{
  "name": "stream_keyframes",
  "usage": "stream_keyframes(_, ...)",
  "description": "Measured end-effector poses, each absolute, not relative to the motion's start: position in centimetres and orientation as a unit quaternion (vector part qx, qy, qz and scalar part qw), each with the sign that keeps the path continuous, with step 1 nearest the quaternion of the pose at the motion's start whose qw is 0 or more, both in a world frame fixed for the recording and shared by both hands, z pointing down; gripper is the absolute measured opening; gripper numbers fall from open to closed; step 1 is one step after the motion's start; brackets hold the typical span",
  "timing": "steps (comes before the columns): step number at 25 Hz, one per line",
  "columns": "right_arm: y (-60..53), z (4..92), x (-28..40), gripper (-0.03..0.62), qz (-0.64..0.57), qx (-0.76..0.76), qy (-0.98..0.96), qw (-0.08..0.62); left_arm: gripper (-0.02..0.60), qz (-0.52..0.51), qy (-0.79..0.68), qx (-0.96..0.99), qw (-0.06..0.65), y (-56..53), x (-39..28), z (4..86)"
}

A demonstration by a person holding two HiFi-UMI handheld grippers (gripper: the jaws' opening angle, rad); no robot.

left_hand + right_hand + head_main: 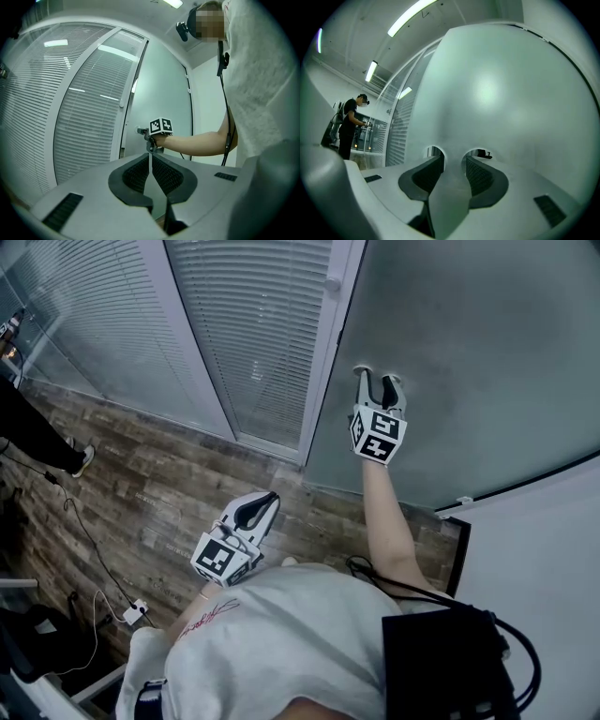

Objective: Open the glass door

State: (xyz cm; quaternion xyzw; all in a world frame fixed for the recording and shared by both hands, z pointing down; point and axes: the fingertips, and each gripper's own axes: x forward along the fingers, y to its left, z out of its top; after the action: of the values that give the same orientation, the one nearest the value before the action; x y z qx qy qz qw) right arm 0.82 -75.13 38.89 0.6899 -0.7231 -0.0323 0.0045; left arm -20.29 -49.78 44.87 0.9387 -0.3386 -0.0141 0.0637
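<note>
The frosted glass door (450,352) fills the upper right of the head view, its near edge running beside a white frame (323,362). My right gripper (377,378) is stretched out level, its fingertips against the glass. Its jaws stand open with nothing between them. In the right gripper view the door (501,93) fills the picture, and the right gripper (453,157) has both tips at the frosted surface. My left gripper (272,497) hangs low by my torso, away from the door, jaws shut and empty. The left gripper view shows the left gripper (150,164), and beyond it the door (164,89).
White slatted blinds (253,334) cover the glass panels left of the door. The floor is dark wood planks (141,484), with cables and a power strip (136,612) at the lower left. A person's leg (37,442) shows at the far left. A white wall (544,559) stands at the right.
</note>
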Motion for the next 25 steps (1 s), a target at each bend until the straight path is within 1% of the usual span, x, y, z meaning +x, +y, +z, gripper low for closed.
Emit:
stream_keyframes(4,-76.1,38.6,0.8,0.155,-0.039,0.698,-0.715,0.001,0.035,-0.016,-0.351,0.934,0.065,-50.1,-20.9,44.7)
stream_keyframes(10,-75.7,38.4,1.1,0.133,-0.028,0.709,-0.703,-0.033,0.035,-0.016,-0.355,0.932,0.066,-49.9,-20.9,44.7)
stream_keyframes(25,-73.2,38.1,0.3,0.132,-0.045,0.693,-0.719,-0.045,0.035,-0.020,-0.347,0.933,0.089,-47.7,-19.9,45.7)
